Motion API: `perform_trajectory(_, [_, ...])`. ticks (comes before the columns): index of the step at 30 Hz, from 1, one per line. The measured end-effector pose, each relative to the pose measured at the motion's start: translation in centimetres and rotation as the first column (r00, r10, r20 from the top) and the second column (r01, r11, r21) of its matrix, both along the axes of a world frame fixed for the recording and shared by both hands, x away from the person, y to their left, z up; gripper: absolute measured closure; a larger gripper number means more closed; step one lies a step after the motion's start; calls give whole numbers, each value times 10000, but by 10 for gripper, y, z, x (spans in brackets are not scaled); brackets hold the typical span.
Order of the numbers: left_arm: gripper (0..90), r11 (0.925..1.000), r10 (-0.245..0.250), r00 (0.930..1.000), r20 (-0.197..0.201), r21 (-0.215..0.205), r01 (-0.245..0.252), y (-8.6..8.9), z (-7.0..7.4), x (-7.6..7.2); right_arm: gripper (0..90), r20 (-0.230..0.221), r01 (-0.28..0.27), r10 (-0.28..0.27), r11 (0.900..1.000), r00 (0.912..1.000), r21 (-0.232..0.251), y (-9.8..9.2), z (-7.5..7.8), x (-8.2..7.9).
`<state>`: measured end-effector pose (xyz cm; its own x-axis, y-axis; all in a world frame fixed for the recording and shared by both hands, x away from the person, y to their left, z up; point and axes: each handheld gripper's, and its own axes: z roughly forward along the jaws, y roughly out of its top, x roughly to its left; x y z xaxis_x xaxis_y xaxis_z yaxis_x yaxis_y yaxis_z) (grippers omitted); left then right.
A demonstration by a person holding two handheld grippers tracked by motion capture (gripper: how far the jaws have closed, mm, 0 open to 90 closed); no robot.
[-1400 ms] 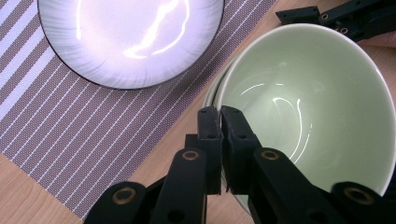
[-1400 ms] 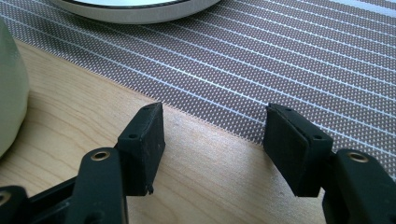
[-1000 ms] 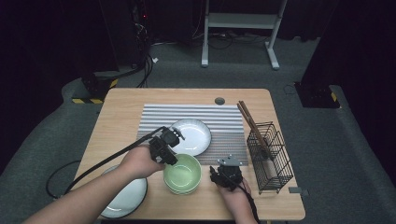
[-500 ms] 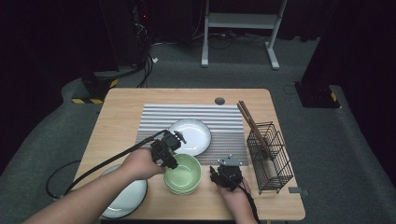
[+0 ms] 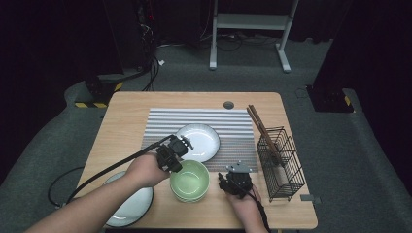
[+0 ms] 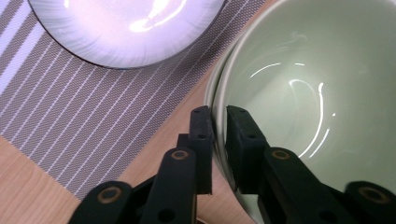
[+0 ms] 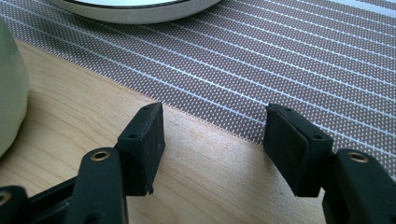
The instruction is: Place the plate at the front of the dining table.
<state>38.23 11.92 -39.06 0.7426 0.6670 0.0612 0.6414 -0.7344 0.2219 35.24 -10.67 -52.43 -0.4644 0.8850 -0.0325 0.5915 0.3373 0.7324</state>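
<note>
Left gripper view: left gripper [image 6: 219, 121] jaws just closing, now pinching the green bowl [image 6: 317, 93] rim, one jaw inside, one outside; right gripper [image 7: 212, 135] jaws spread wide over bare table [image 7: 210, 182].

Both forearms are bare, with no sleeve in sight. The left gripper [image 5: 176, 158] is black and blocky, with pale metal fittings on its top, and a thick black cable trails from it off the table's left edge. The right gripper [image 5: 227, 183] is black too and carries a grey three-cornered plate on top; a thin black cable runs back along the wrist. Up close, each gripper has two flat, matte black rectangular pads [image 7: 144, 140] on black link arms. Round brass-coloured rivets sit at the joints, and small screw holes dot the pad edges.
</note>
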Motion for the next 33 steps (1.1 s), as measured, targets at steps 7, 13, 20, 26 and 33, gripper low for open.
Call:
perform_trajectory(7, [839, 9999, -67, 9999, 122, 112, 65, -1, 1, -1, 383, -34, 16, -15, 10000, 10000, 59, 0, 0, 0])
perform_trajectory(13, [844, 9998, 51, 9998, 211, -205, -46, 1, 0, -1, 383, -38, 23, -23, 10000, 10000, 71, 0, 0, 0])
perform_trajectory(20, [854, 9983, 29, 9991, 433, -587, -4, 3, 5, -2, 383, -42, 24, -23, 10000, 10000, 76, 0, 0, 0])
perform_trajectory(26, [854, 9978, -25, 9987, 505, -664, 58, 4, 6, -2, 383, -44, 25, -24, 10000, 10000, 75, 0, 0, 0])
perform_trajectory(33, [849, 9962, 64, 9991, 412, -870, -28, 7, 9, -2, 383, -45, 23, -23, 10000, 10000, 78, 0, 0, 0])
